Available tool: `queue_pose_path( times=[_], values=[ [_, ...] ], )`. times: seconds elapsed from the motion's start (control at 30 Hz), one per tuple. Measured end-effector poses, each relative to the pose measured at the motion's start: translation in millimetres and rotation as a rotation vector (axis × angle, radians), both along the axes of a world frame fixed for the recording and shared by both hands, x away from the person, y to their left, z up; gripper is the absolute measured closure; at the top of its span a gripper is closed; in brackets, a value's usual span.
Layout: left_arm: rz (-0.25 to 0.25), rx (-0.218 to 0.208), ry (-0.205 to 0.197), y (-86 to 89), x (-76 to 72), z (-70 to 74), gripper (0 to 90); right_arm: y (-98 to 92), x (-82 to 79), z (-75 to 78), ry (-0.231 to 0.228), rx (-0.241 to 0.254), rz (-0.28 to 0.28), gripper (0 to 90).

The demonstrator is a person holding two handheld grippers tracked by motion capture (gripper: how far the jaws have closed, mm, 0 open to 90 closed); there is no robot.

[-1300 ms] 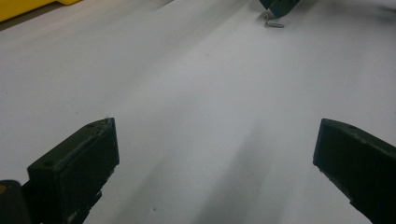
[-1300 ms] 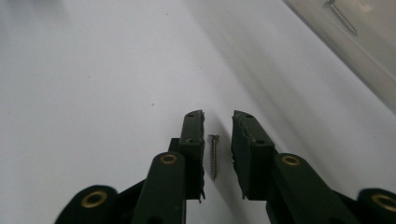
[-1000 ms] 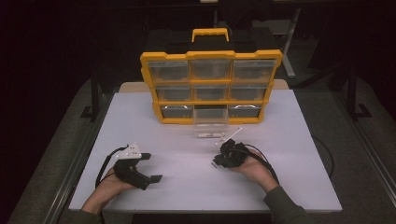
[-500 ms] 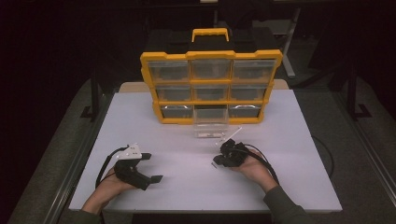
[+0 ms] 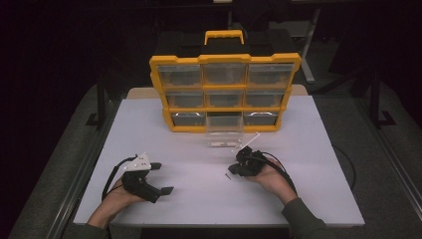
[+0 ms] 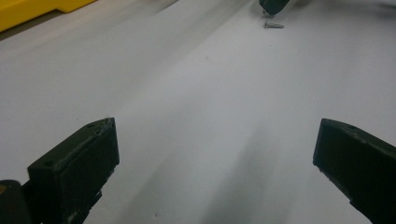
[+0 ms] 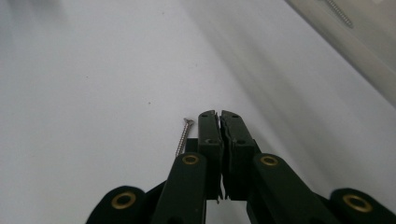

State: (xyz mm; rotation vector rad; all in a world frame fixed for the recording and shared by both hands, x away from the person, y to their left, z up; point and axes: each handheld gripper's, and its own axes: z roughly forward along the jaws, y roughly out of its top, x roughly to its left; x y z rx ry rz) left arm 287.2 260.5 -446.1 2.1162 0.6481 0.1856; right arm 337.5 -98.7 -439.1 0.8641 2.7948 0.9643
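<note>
1. Yellow organizer [image 5: 225, 92] stands at far side of white table [image 5: 318, 199]; its bottom-middle clear drawer [image 5: 225, 130] is pulled out toward the person.
2. Right gripper [image 5: 235, 170] sits near the drawer's front, jaws pressed together w/ nothing between them.
3. Small screw [image 7: 183, 136] lies flat on table just beside those jaw tips, between drawer & person.
4. Left gripper [image 5: 160, 178] sits well apart from organizer, jaws spread wide, empty.

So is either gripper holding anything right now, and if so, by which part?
Nothing is held. The right gripper is shut empty, with the screw lying on the table beside its fingers. The left gripper is open.
</note>
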Motion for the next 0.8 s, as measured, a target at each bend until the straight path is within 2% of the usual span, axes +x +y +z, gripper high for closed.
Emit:
queue_pose_path(
  times=[0.37,0.8],
  values=[
    [-0.007,-0.002,0.003,0.1,0.3,-0.6,0.1,-4.5,0.1,12.7,-0.008,0.015,-0.002,86.2],
    [-0.014,-0.005,0.002,-0.2,-0.3,-0.4,0.1,-8.4,1.4,28.6,0.007,0.025,0.004,86.2]
  ],
)
